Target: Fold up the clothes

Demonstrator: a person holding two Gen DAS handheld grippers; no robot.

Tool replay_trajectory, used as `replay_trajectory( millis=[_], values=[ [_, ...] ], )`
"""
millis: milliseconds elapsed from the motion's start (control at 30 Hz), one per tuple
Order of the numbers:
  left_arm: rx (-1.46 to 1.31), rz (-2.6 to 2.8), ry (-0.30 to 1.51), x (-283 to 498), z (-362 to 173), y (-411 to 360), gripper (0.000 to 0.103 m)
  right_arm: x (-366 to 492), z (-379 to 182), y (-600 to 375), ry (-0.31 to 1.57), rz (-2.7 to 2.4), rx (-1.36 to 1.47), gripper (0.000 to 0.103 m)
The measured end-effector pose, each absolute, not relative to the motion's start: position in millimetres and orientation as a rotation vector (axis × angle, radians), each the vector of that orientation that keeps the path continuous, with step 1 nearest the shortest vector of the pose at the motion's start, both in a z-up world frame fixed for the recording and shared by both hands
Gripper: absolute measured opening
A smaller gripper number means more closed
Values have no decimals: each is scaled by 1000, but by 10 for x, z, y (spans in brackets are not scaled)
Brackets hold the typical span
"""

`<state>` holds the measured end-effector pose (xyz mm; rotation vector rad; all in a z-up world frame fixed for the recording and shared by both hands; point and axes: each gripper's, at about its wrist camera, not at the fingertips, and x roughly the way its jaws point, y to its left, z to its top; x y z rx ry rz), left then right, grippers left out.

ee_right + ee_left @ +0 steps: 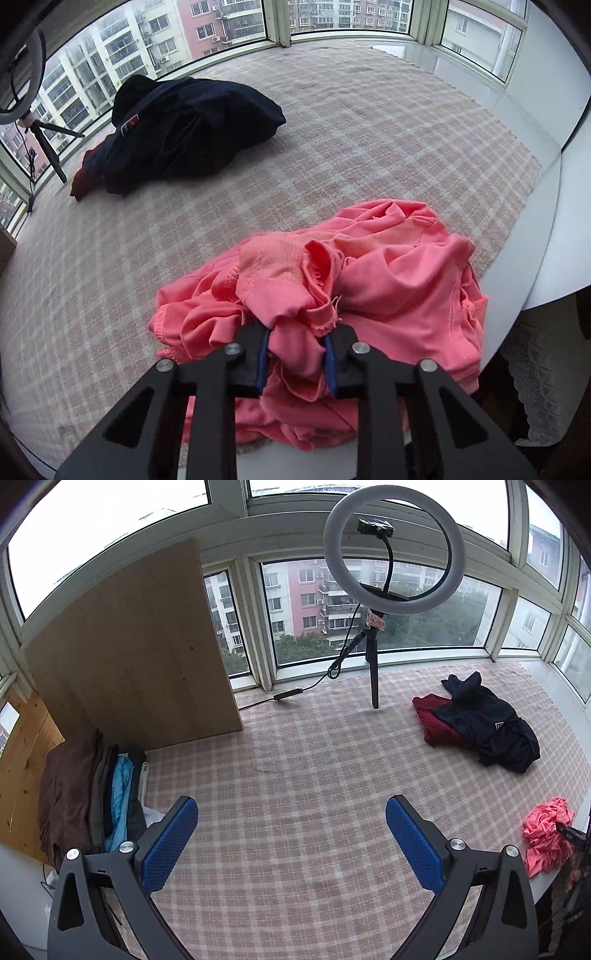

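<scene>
- Jaws of the right gripper [295, 354] are pinched tight on a fold of the pink shirt [369, 277], with cloth bunched between the blue pads.
- Jaws of the left gripper [291, 834] stand wide apart and hold nothing; they hang above the bare checked cloth [295, 775].
- The pink shirt lies in a crumpled heap at the right edge of the counter [576, 229], partly on the checked cloth and partly on the white rim.
- In the left wrist view the same pink shirt [546, 830] shows far to the right, well apart from the left gripper.
- A dark blue garment [192, 129] lies in a heap farther back, near the windows [424, 602].
- A red garment [432, 720] lies under it and pokes out on one side.
- A ring light [393, 548] on a small tripod stands on the checked cloth by the windows.
- A brown board [136, 657] leans upright on the left.
- A pile of folded clothes [92, 797] sits in front of the board, at the left edge.
</scene>
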<state>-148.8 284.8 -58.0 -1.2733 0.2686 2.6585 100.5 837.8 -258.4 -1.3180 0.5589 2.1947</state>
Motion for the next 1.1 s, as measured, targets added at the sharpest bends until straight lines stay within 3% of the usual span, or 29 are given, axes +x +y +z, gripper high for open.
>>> replay_trajectory(
  millis=[233, 500, 600, 667, 700, 733, 867, 933, 1100],
  values=[
    [-1230, 2664, 244, -1535, -521, 2487, 102, 980, -1667, 8205, 761, 2329, -1046, 19],
    [-1159, 2796, 191, -1533, -280, 1681, 102, 37, -293, 6543, 490, 2846, -946, 19],
    [-1144, 2856, 185, -1495, -232, 1348, 102, -512, -366, 5705, 443, 3000, -1140, 19],
    [-1148, 2884, 201, -1489, -238, 1164, 102, -879, -415, 5147, 406, 3096, -1276, 27],
    [-1157, 2902, 217, -1493, -259, 1080, 102, -1062, -439, 4867, 385, 3141, -1347, 48],
    [-1173, 2908, 240, -1509, -288, 1019, 102, -1245, -463, 4588, 363, 3185, -1420, 57],
    [-1255, 2879, 285, -1594, -520, 840, 102, -1464, -828, 4401, 311, 3145, -1519, 57],
    [-1301, 2834, 287, -1647, -707, 804, 102, -1455, -1110, 4654, 269, 3049, -1536, 63],
    [-1467, 2568, 158, -1967, -1390, 1077, 102, -1416, -2007, 5309, 195, 2719, -1704, 63]
  ],
)
